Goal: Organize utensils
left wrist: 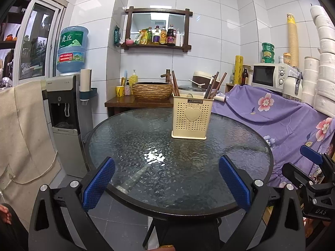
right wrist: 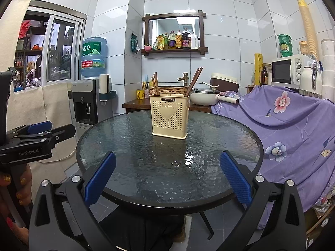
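Nearest me, the left gripper (left wrist: 166, 185) and the right gripper (right wrist: 167, 179) are both held low at the near rim of the round glass table (left wrist: 125, 146), each with its blue pads spread wide apart and nothing between them. They sit side by side, level, fingers pointing across the tabletop; in the right wrist view the person's hand (right wrist: 18, 188) wraps the left tool's handle down at the left. Well apart from both, past the table's middle, stands the cream utensil holder (right wrist: 170, 117), upright, with dark chopsticks (right wrist: 193, 81) leaning out of it in two bunches, one to each side. No loose utensil shows on the glass, so I judge the work is either about to start or all but finished; which, I cannot tell. If sorting inside the holder is meant, I would steady the light plastic holder with one tool and pinch a single chopstick high on its shaft with the other, lifting straight up so the holder does not tip or slide on the slick glass.
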Motion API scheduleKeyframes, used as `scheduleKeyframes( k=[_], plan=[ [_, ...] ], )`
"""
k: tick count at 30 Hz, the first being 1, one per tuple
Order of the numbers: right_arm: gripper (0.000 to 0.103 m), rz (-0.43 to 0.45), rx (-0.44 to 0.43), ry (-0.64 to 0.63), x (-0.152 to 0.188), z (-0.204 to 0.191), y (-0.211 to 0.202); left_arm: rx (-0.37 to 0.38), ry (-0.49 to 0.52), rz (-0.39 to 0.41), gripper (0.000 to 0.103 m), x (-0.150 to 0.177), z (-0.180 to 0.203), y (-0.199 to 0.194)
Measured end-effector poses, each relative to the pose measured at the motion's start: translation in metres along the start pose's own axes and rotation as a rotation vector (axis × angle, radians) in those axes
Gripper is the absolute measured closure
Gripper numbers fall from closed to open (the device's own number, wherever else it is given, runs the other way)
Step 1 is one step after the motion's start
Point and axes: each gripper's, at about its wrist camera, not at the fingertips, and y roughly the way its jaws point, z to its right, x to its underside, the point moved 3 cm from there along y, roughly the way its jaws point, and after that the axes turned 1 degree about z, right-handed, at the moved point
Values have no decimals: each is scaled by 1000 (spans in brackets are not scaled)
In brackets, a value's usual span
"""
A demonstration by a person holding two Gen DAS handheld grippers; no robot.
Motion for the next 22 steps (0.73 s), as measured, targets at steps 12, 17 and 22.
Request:
scheduleKeyframes(
  k=[12, 17, 22],
  plan=[
    [5, -5, -3, 2, -1, 0, 2, -2, -20, -1, 6, -2, -4, -2],
    [5, -8, -7, 2, 0, -1, 4, -2, -11, -6, 6, -3, -3, -1],
    [5, -9, -7, 3, 1, -1, 4, 2, -13, -9, 6, -4, -4, 0]
  ],
)
